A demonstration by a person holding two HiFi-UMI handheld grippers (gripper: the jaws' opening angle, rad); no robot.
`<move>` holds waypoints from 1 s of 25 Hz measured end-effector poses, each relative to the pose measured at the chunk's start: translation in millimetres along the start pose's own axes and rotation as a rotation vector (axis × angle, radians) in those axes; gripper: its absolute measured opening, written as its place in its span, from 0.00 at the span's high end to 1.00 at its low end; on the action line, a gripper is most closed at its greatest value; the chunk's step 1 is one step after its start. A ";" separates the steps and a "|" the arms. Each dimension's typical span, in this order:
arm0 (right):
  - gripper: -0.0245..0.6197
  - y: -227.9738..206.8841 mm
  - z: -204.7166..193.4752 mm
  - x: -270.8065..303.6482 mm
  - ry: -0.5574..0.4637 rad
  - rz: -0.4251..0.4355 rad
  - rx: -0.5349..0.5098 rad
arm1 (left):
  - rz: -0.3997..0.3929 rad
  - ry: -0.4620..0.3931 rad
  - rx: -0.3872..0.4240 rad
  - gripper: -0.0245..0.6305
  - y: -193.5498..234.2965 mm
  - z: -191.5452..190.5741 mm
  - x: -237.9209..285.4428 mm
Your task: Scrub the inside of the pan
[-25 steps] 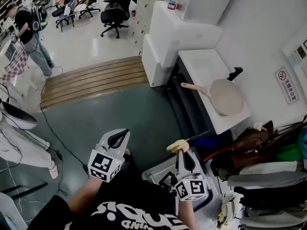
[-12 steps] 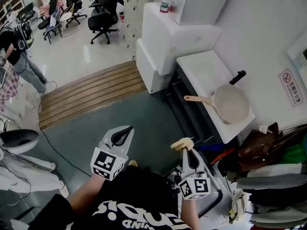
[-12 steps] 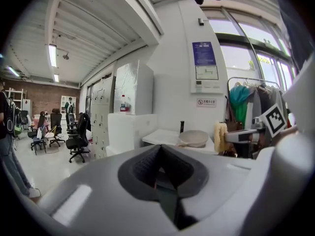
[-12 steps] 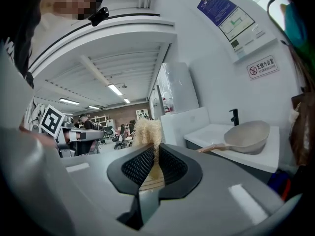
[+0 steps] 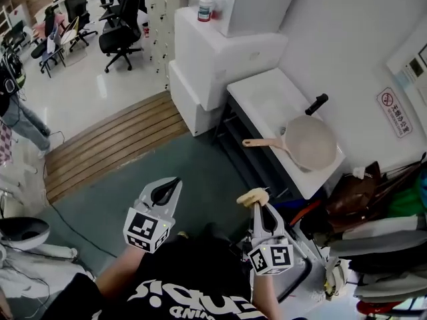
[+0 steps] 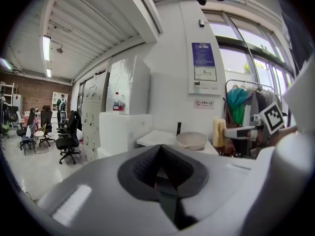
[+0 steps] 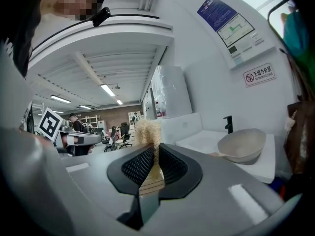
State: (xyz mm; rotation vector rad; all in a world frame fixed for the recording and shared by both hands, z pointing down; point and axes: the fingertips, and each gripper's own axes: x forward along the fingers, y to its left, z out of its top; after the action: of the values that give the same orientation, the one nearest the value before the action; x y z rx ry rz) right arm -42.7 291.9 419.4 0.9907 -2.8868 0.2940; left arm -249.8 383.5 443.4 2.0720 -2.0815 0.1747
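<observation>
My left gripper (image 5: 175,181) has its fingers pressed together with nothing between them. My right gripper (image 5: 258,207) is clamped on the flat wooden handle of a scrubbing brush (image 5: 251,197), whose straw-coloured bristle head sticks up past the fingertips. Both are held in front of me over a dull grey-green floor (image 5: 193,169), well apart from the work surface.

The pan (image 5: 311,141), pale beige inside, sits upright on a white counter (image 5: 263,92) ahead and to my right, near the counter's front right corner, with its light wooden handle (image 5: 262,143) reaching toward the front edge. Just beyond the pan a black fitting (image 5: 316,103) stands on the counter; I cannot tell what it is.

To the left of the counter is a taller white cabinet (image 5: 227,52) with a bottle (image 5: 205,4) on top. A slatted wooden platform (image 5: 110,147) lies on the floor beyond, then a shiny pale floor with black office chairs (image 5: 120,35). A small sign (image 5: 393,112) hangs on the white wall, with bags and clothing (image 5: 373,199) piled below it.
</observation>
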 end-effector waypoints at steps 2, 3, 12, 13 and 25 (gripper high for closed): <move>0.90 -7.5 3.9 2.9 -0.005 -0.023 -0.004 | -0.023 0.005 -0.001 0.97 -1.0 1.0 13.2; 0.90 -10.9 6.6 4.8 -0.006 -0.034 -0.006 | -0.036 0.009 0.001 0.97 -2.2 1.8 20.0; 0.90 -66.0 12.3 33.3 -0.018 -0.083 -0.014 | -0.095 0.007 0.007 0.97 -14.3 9.1 94.4; 0.90 -74.0 13.3 37.1 -0.018 -0.085 -0.012 | -0.099 0.009 0.007 0.97 -16.8 9.6 104.8; 0.90 -199.1 37.3 68.2 -0.027 -0.215 0.033 | -0.250 0.058 0.054 0.97 -60.8 41.5 251.9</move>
State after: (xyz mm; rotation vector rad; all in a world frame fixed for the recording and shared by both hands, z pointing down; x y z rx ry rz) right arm 25.6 89.4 423.1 1.3067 -2.7736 0.3155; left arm -191.0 128.1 455.8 2.3055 -1.7838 0.2509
